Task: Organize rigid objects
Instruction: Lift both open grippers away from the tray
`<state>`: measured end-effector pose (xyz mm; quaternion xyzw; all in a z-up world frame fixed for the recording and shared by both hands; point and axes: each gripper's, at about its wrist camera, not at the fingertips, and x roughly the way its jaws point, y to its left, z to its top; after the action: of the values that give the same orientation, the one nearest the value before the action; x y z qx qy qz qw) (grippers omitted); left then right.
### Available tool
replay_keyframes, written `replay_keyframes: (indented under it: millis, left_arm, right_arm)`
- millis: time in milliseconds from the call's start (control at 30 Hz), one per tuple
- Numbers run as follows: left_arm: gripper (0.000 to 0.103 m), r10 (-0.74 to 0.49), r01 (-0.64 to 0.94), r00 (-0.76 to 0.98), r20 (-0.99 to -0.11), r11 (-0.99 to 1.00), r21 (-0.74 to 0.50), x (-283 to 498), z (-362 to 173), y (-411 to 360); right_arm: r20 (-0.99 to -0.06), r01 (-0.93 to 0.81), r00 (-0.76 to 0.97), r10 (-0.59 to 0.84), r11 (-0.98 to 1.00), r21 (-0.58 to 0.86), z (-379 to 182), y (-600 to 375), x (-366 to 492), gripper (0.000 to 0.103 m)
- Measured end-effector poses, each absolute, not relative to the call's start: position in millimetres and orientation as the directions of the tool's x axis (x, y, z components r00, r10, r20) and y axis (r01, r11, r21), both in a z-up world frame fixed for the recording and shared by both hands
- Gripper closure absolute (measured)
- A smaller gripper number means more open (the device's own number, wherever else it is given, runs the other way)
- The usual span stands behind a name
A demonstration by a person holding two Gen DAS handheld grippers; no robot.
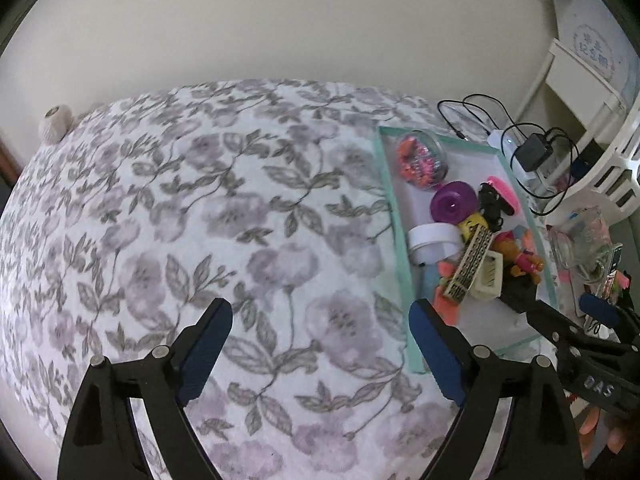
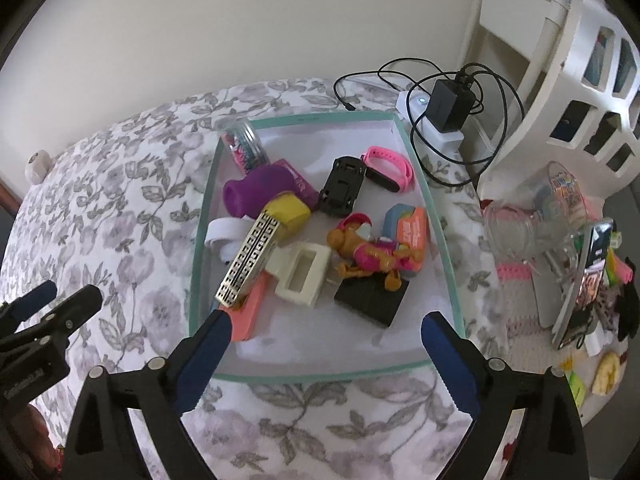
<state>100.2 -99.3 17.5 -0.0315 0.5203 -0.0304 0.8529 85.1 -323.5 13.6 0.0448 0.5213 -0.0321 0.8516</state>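
A teal-rimmed tray [image 2: 436, 216] on the floral bed holds several small items: a purple cup [image 2: 256, 192], yellow piece [image 2: 290, 212], gold patterned bar [image 2: 246, 260], cream frame [image 2: 304, 278], black toy car [image 2: 342, 190], pink wristband [image 2: 390, 168], orange figure [image 2: 368, 256], black block [image 2: 372, 300] and a bead jar [image 2: 246, 146]. My right gripper [image 2: 326, 330] is open and empty over the tray's near edge. My left gripper [image 1: 320, 330] is open and empty over the bedspread, left of the tray [image 1: 396, 224].
A charger and black cables [image 2: 448, 106] lie behind the tray. A white shelf unit [image 2: 580, 80] stands at the right. Glass jars [image 2: 532, 216] and assorted clutter lie right of the tray. The floral bedspread [image 1: 200, 220] stretches left.
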Motion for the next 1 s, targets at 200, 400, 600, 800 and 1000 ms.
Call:
replay_keyframes:
  millis: [200,400,600,800,1000]
  left_arm:
    - [0.002,-0.040,-0.004,0.492,-0.870,0.999,-0.049,80,16,-85]
    - [0.002,-0.055,-0.001,0.503,-0.862,0.998,-0.064,60,18,-75]
    - [0.002,-0.053,-0.022,0.530,-0.846,0.997,-0.076,42,26,-60]
    - [0.002,-0.068,-0.024,0.542,-0.838,0.995,-0.096,26,29,-51]
    - [0.002,-0.071,-0.008,0.531,-0.844,0.996,-0.089,11,27,-50]
  right_arm:
    - [-0.892,0.095,0.453,0.000,0.994,0.048,7,-312,66,0.000]
    - [-0.888,0.088,0.460,0.007,0.995,0.054,4,-300,45,0.000]
    - [-0.886,0.094,0.464,0.012,0.994,0.063,1,-295,27,0.000]
    - [-0.878,0.103,0.479,0.014,0.992,0.072,3,-291,10,0.000]
    - [-0.868,0.099,0.496,0.013,0.992,0.072,7,-286,-2,0.000]
